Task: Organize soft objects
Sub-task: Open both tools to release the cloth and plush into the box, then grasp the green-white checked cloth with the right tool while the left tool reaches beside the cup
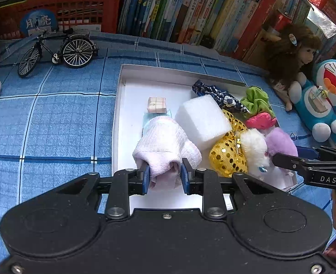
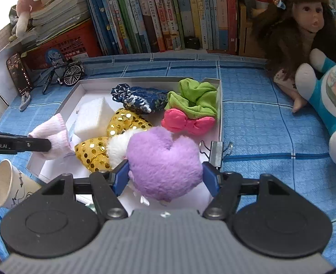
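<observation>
My left gripper point(image 1: 164, 178) is shut on a rolled pale pink towel point(image 1: 165, 141), held over the left half of the white shallow box point(image 1: 122, 96). My right gripper point(image 2: 165, 178) is shut on a purple plush heart point(image 2: 165, 162), with a white fluffy piece point(image 2: 117, 148) beside it, at the box's near right corner point(image 2: 219, 105). In the box lie a white foam block point(image 1: 202, 121), a gold sequin bow point(image 2: 124, 123), a navy patterned pouch point(image 2: 140, 98), a green scrunchie point(image 2: 195, 98), a pink bow point(image 2: 188, 121) and a small wrapped cube point(image 1: 156, 105).
The box lies on a blue checked cloth. Behind it stand a row of books point(image 2: 168, 11), a red crate point(image 1: 76, 11) and a model bicycle point(image 1: 58, 50). A doll point(image 2: 300, 29) and a blue cat plush point(image 1: 327, 100) sit at the right. A paper cup point(image 2: 6, 182) lies near left, a binder clip point(image 2: 217, 153) by the box.
</observation>
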Available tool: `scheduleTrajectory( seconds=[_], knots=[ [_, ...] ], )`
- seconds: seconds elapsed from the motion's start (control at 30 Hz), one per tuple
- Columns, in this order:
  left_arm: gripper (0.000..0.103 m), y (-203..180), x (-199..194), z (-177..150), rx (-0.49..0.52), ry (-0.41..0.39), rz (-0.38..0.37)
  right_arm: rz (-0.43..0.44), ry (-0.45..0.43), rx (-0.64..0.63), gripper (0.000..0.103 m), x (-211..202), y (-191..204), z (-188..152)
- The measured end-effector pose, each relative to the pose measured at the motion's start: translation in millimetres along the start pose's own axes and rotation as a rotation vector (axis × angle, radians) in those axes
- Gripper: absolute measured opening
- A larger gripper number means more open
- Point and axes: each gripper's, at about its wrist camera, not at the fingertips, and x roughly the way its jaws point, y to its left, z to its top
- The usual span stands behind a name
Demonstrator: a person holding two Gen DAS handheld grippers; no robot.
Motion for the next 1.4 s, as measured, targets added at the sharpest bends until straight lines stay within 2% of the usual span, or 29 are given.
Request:
scheduleTrajectory(
  seconds=[0.5, 0.67, 0.8, 0.97, 1.2, 1.4],
  knots=[
    [0.026, -7, 20, 11, -0.008, 0.009, 0.018, 0.033, 0.0, 0.004, 0.07, 23, 15, 14],
    [0.033, -13, 23, 13, 0.009, 0.002, 0.037, 0.036, 0.008, 0.007, 0.071, 28, 16, 18],
    [0.041, -16, 19, 11, 0.032, -0.011, 0.03, 0.032, 0.012, -0.012, 0.08, 24, 16, 15],
    [0.052, -21, 11, 9, 0.069, -0.02, 0.038, 0.031, 0.02, -0.038, 0.086, 16, 16, 12],
    [0.058, -29, -6, 4, 0.122, -0.045, 0.047, 0.041, 0.004, -0.092, 0.088, -4, 24, 10],
    [0.061, -33, -25, -5, 0.179, -0.067, 0.026, 0.053, -0.012, -0.197, 0.089, -24, 41, 1]
  ],
)
